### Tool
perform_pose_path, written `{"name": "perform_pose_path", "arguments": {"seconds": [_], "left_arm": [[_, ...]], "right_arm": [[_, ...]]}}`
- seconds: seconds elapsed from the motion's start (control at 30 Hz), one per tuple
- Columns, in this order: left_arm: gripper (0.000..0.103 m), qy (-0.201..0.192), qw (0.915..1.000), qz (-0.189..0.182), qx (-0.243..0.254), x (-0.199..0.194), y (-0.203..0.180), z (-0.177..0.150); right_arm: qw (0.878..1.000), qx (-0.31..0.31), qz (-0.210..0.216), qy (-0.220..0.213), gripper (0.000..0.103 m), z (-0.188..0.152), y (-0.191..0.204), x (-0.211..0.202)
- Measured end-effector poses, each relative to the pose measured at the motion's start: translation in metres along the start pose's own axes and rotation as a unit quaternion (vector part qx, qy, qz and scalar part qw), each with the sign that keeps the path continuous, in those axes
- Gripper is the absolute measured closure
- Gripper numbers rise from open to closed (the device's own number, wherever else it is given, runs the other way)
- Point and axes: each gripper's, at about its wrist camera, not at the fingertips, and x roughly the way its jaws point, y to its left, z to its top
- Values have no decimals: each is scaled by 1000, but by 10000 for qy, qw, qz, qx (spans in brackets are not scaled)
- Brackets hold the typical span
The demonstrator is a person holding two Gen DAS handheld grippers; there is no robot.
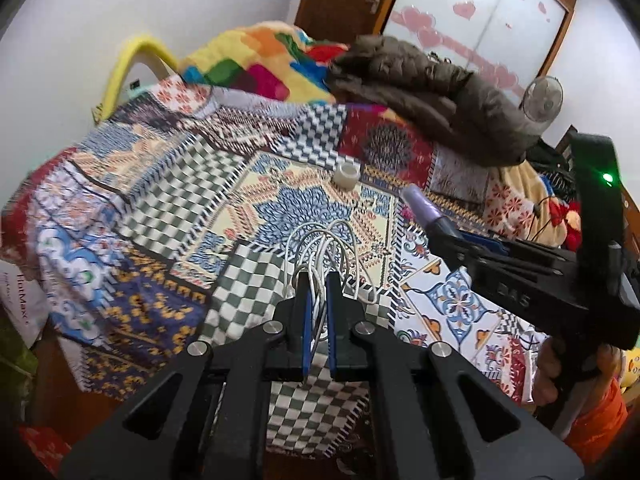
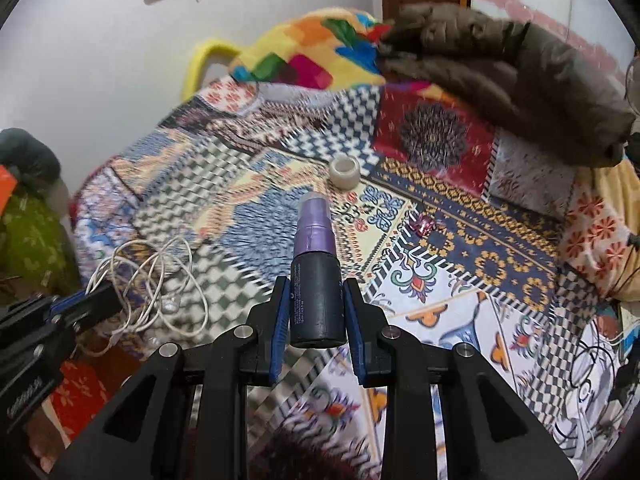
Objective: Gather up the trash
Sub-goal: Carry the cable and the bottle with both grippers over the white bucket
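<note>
a: gripping anything, that right tool (image 2: 316,312)?
b: yes, clamped on a dark spray bottle (image 2: 316,280), long axis along the fingers, purple cap pointing away over the bed (image 2: 460,208).
a: and the left tool (image 1: 317,300)?
b: closed on a white cable (image 1: 320,252), loops fanning forward above the patchwork cover.

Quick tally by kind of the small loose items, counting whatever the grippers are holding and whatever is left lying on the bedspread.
Spray bottle: 1, black and purple, held in the right gripper
White cable bundle: 1, held in the left gripper
Whitish ring-shaped piece: 1, on the bedspread
Small pink item: 1, on the bedspread, too blurred to identify
Total: 4
</note>
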Motion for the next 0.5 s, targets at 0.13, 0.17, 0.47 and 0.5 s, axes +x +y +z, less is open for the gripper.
{"name": "perform_pose_path", "arguments": {"seconds": [0.13,0.17,0.47,0.5], "left_arm": [[98,-214,9997,94,-5,-41,1,-3],[98,-263,9996,126,-5,-52,1,-5],[98,-582,9966,589,52,-146,21,-32],[98,-593,9963,626,34,-155,26,-37]], "right_arm": [[9996,-109,90,-231,79,-5,16,-39],[9994,-149,116,-296,79,-6,22,-49],[9951,-462,480,-728,79,-25,77,-118],[9944,-505,536,-755,79,-29,87,-125]]}}
